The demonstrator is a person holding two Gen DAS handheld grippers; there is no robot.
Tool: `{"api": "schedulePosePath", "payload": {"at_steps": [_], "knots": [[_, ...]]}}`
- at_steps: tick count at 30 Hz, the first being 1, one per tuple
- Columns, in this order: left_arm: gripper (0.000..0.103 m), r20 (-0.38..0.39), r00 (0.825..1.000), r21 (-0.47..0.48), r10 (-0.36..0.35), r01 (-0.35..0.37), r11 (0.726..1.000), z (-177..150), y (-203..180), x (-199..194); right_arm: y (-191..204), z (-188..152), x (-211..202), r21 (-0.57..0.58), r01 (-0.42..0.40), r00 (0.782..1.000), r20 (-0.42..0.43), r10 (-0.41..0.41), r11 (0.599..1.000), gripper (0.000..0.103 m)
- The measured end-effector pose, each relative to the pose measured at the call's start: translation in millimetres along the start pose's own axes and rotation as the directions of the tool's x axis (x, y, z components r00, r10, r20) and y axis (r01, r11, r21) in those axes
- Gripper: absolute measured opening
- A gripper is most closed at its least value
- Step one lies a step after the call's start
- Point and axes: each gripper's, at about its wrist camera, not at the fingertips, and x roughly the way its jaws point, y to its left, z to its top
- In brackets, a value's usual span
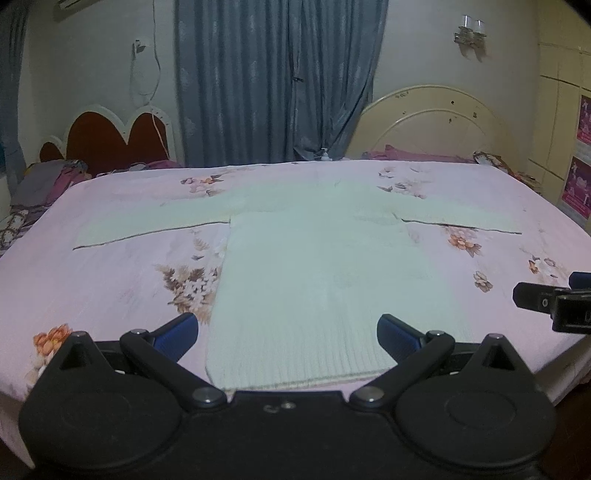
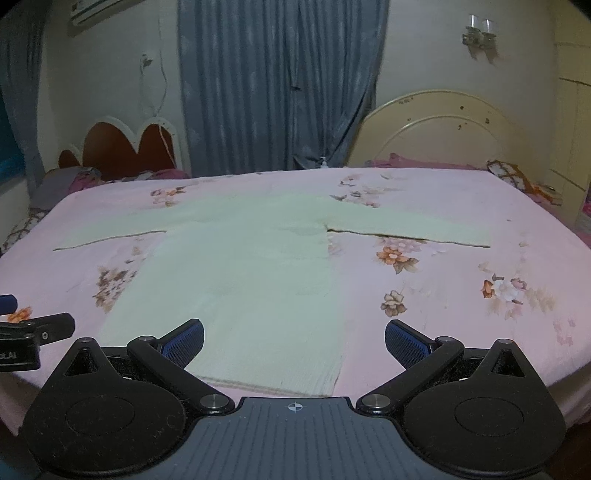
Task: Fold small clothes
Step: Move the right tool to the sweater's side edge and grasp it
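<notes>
Pale green knit sweater (image 1: pixel 314 266) lies flat on the bed (image 1: pixel 110 288), on a pink floral sheet, roughly centred. Body's long axis runs near-to-far: ribbed hem at the near edge of the bed, neck end toward the far side by the curtain (image 1: pixel 277 81). Both sleeves spread straight out, so the sleeve line runs left-right across the bed, crossing the body axis like a T. Left sleeve (image 1: pixel 147 227) angles slightly toward the near side at its cuff; right sleeve (image 1: pixel 461 221) does the same on the other side.

Left tongs (image 1: pixel 286 332) hover over the hem, jaws wide apart, blue pads either side of the hem's width, nothing gripped. Right tongs (image 2: pixel 293 341) also spread wide, empty, over the hem's right corner w/ the right pad above bare sheet. In left wrist view the right tongs show at the right edge; in right wrist view the left ones show at the left edge, so the two sit side by side, apart.

Behind the bed: a red heart-shaped headboard (image 1: pixel 110 136) at left, a cream arched headboard (image 1: pixel 443 122) at right, wall lamp (image 1: pixel 471 31) above it. Crumpled clothes (image 1: pixel 55 177) sit on the far left
</notes>
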Motion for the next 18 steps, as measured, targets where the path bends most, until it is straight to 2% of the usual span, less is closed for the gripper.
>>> {"api": "schedulePosePath", "payload": {"at_steps": [11, 18], "knots": [[0.103, 0.005, 0.999, 0.051, -0.046, 0.045, 0.998, 46, 22, 60, 9, 42, 61, 0.047, 0.044, 0.999, 0.018, -0.045, 0.998, 0.103], [0.103, 0.007, 0.997, 0.057, -0.071, 0.070, 0.996, 63, 41, 84, 20, 66, 88, 0.059, 0.085, 0.996, 0.033, -0.087, 0.995, 0.103]]}}
